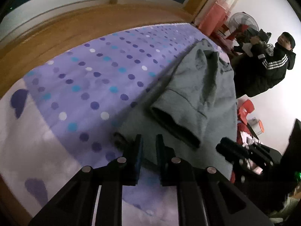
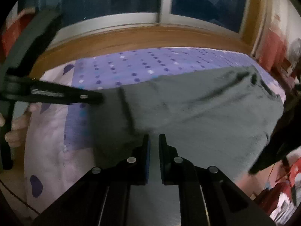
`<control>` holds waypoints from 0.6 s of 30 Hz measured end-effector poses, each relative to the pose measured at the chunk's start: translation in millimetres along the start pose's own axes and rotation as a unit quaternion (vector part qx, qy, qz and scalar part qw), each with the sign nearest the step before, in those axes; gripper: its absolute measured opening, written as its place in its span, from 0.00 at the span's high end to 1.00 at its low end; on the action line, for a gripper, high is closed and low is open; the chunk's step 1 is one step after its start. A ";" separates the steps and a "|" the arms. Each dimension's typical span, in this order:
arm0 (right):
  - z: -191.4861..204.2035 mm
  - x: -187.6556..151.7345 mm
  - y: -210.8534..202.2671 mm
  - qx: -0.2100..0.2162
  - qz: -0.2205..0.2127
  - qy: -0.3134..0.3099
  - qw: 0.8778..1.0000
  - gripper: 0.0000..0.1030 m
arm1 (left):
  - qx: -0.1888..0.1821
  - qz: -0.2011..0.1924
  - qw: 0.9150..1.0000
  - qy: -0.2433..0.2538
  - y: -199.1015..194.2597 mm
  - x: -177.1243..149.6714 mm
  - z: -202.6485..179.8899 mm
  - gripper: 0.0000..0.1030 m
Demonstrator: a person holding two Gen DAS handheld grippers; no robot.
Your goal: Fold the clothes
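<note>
Both grippers were nearly closed: the left gripper [image 1: 148, 141] sat at the shirt's [image 1: 197, 98] near edge, the right gripper [image 2: 154, 141] over it, though whether either pinched fabric I couldn't tell. The grey-green shirt lay lengthwise away from them, collar far, one short sleeve [image 1: 175, 124] sticking out. It lay on a purple polka-dot sheet [image 1: 84, 86], with a wooden ledge [image 1: 56, 35] and dark window [image 2: 207, 1] behind.

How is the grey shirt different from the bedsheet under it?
The shirt is plain grey; the bedsheet is purple with blue, white and dark dots. The shirt is rumpled, with a sleeve lying across it; the bedsheet lies mostly flat. The shirt covers only part of the bedsheet, which spreads far wider. Both are soft cloth.
</note>
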State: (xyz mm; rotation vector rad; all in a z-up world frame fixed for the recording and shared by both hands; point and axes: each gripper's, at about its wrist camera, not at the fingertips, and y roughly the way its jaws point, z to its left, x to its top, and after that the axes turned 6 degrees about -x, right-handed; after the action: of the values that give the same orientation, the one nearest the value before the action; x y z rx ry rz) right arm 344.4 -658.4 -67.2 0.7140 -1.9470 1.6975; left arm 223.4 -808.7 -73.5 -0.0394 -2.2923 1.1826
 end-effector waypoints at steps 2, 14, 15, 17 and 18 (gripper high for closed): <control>-28.3 6.6 7.5 -0.001 0.000 0.003 1.000 0.79 | -0.004 -0.008 1.000 -0.006 -8.8 -1.9 -12.3 0.80; -155.4 -0.9 -1.0 0.025 -0.022 0.014 0.999 0.65 | 0.009 -0.035 0.999 -0.037 41.0 24.4 -123.4 0.77; -166.5 -3.6 -2.5 0.028 -0.026 0.010 0.999 0.65 | 0.010 -0.037 0.998 -0.041 47.0 26.6 -132.0 0.77; -186.4 -7.7 -4.9 0.036 -0.030 0.002 0.999 0.65 | 0.010 -0.042 0.998 -0.048 59.1 31.4 -149.8 0.77; -196.4 -8.6 -4.4 0.040 -0.031 -0.002 0.999 0.65 | 0.008 -0.045 0.998 -0.053 65.3 34.4 -159.7 0.77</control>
State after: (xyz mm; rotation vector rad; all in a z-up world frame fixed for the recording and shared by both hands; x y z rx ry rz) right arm 354.5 -463.6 -42.9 0.7996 -1.8502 1.7448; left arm 257.7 -640.7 -34.1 0.1340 -2.3489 1.1817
